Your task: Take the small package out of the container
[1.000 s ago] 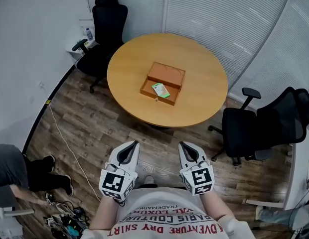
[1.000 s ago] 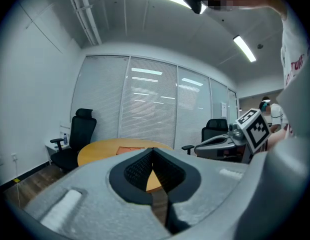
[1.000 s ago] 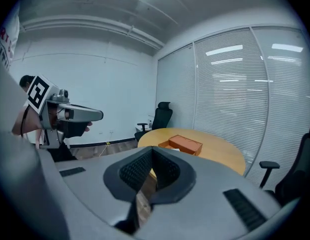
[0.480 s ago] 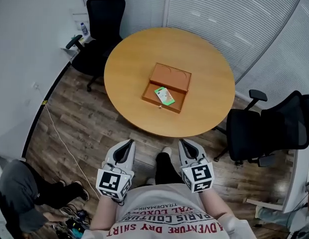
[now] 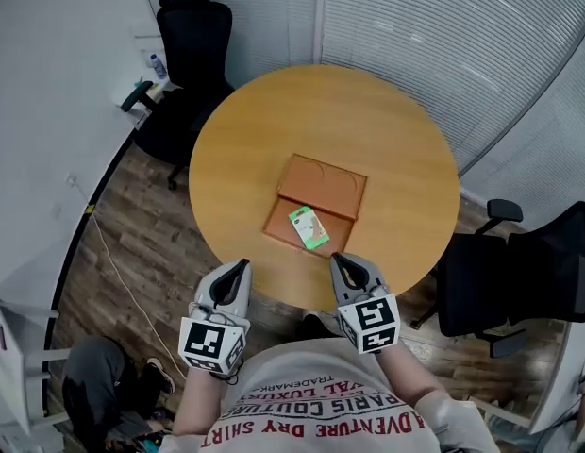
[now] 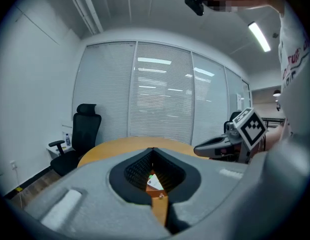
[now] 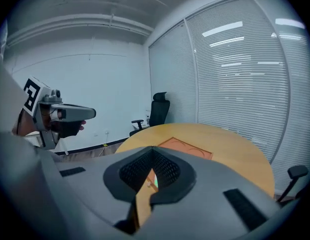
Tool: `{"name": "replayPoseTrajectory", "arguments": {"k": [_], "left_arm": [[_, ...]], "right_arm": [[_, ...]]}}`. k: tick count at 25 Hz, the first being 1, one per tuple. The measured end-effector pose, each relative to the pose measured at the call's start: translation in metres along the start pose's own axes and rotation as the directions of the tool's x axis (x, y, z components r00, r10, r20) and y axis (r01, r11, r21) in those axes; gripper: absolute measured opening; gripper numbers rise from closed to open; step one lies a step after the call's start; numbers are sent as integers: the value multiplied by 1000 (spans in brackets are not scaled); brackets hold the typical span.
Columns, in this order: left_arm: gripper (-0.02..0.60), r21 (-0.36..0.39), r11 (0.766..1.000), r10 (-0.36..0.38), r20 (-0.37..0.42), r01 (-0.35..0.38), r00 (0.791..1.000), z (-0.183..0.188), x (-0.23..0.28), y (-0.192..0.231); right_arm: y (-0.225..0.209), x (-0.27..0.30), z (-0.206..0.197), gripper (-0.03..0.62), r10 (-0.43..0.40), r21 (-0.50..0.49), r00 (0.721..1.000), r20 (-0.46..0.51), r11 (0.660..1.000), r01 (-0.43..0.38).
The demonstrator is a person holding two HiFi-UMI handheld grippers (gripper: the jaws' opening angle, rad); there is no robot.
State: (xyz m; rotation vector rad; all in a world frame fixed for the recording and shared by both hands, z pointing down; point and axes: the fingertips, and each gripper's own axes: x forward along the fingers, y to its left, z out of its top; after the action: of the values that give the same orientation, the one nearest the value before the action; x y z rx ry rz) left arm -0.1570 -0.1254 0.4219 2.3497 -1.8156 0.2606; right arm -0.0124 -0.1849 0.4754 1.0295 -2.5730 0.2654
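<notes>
Two closed tongs (image 5: 242,265) (image 5: 337,259), package (image 6: 154,182) partly hidden

We note a round wooden table (image 5: 368,121). One open orange-brown container (image 5: 323,187) (lid folded flat) lies on it, slightly off the table's centre toward our edge.

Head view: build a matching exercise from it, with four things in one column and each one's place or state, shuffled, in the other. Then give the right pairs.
Things
1. round light-wood table
2. flat orange-brown box
3. small green-and-white package
4. black high-backed office chair

Places or states
A. lies inside the open box
B. stands beyond the table, at the picture's upper left
C. lid swung open, resting on the tabletop
D. bears the box near its middle

Pairs: 1-D, 2-C, 3-A, 4-B
</notes>
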Motion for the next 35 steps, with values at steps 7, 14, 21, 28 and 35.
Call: {"name": "replayPoseTrajectory", "arguments": {"k": [7, 14, 21, 28, 35], "left_arm": [[11, -28, 999, -26, -22, 25, 999, 2, 78, 8], [11, -47, 994, -104, -57, 101, 993, -6, 117, 26], [11, -51, 986, -162, -98, 158, 982, -14, 145, 78], [11, -62, 968, -249, -122, 243, 961, -23, 174, 108], [11, -100, 944, -328, -168, 315, 930, -46, 189, 109]], "right_arm": [[-42, 51, -14, 8, 50, 14, 994, -96, 999, -49], [-45, 94, -40, 8, 76, 44, 970, -229, 997, -67], [-30, 136, -73, 56, 57, 40, 920, -388, 998, -45], [-38, 174, -108, 287, 0, 68, 861, -508, 997, 40], [-51, 211, -147, 372, -5, 51, 779, -626, 998, 47]]}}
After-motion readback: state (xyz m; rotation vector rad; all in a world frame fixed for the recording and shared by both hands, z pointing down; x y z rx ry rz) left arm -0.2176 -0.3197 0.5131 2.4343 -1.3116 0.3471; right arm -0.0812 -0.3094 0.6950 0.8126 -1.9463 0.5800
